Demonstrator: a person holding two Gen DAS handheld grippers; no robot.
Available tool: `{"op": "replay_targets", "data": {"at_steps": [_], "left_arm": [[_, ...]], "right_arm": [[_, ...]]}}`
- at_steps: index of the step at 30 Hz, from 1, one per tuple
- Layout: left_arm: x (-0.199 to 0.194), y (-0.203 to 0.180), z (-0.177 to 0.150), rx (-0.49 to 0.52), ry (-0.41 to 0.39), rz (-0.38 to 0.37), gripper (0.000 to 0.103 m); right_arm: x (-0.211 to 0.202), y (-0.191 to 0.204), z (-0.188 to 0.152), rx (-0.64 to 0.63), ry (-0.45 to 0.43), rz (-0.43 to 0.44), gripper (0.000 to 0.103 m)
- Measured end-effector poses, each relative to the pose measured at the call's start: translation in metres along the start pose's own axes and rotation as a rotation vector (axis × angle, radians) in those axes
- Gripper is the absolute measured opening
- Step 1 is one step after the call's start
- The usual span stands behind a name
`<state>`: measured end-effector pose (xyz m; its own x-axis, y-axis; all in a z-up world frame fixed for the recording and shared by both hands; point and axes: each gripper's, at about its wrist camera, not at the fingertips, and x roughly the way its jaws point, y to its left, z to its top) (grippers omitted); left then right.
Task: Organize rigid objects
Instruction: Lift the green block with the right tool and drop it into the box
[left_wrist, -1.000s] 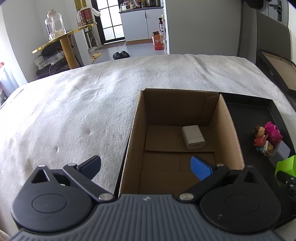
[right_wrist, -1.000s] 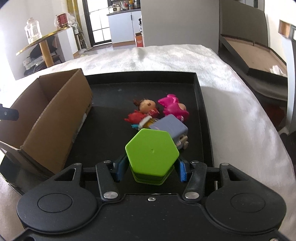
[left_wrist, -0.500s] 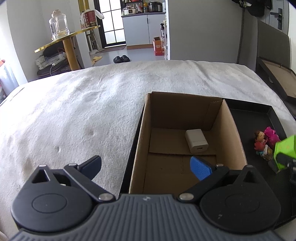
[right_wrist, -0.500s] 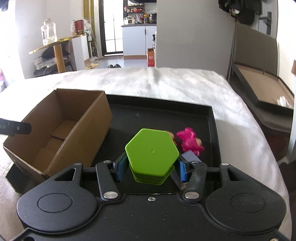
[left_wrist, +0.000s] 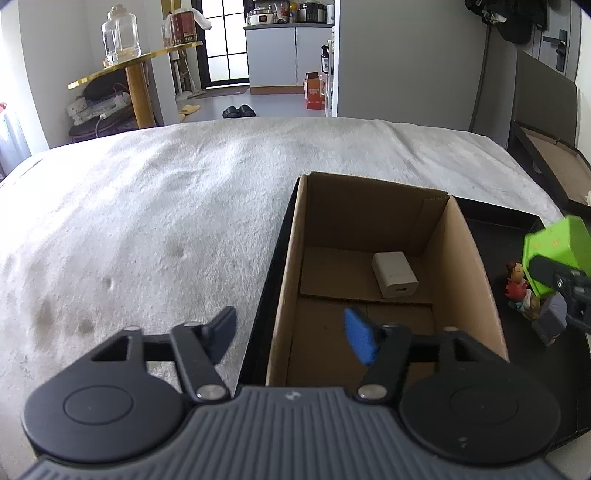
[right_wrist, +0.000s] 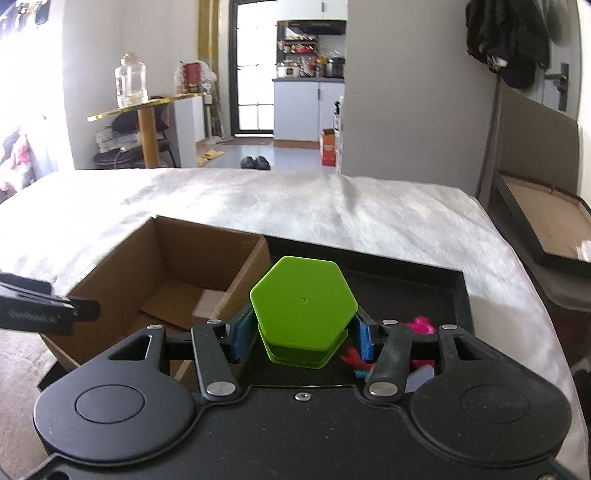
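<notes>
Behind the bed I've got a glass jar (left_wrist: 122, 33) on a gold table (left_wrist: 136, 70), slippers (left_wrist: 238, 110) by the doorway.

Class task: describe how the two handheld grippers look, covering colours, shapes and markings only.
Both grippers, left and right, are black, with two round discs at the base, silver pivot pins and blue pads on the fingers. The left has a ribbed grey plate; the right's body is speckled black. No hands, sleeves or cables show.

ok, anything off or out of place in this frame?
Nothing damaged or spilled. The box sits upright in the tray with only a white charger inside. The figurines lie in a loose heap on the tray. The right gripper holds the green hexagon level; the left gripper is closing on nothing.
</notes>
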<state>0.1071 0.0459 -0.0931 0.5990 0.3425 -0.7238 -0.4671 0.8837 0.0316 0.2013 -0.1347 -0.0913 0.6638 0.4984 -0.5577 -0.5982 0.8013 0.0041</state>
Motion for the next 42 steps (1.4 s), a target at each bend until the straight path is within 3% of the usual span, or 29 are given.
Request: {"op": "replay_targets", "data": {"at_steps": [4, 9, 26, 30, 42], "left_arm": [[0.004, 0.003, -0.003, -0.008, 0.011, -0.014, 0.042], [0.008, 0.012, -0.005, -0.024, 0.008, -0.015, 0.009], [0.01, 0.027, -0.006, -0.052, -0.013, -0.067, 0.009], [0.01, 0.026, -0.006, -0.05, -0.014, -0.072, 0.009], [0.01, 0.019, -0.003, -0.032, 0.001, -0.033, 0.012]], "right_arm": [[0.003, 0.013, 0.007, -0.028, -0.021, 0.018, 0.052], [0.008, 0.028, 0.014, -0.052, -0.024, 0.037, 0.052], [0.035, 0.081, 0.025, -0.21, -0.012, 0.091, 0.054], [0.038, 0.081, 0.026, -0.204, 0.003, 0.032, 0.078], [0.024, 0.054, 0.011, -0.093, 0.051, -0.014, 0.082]]}}
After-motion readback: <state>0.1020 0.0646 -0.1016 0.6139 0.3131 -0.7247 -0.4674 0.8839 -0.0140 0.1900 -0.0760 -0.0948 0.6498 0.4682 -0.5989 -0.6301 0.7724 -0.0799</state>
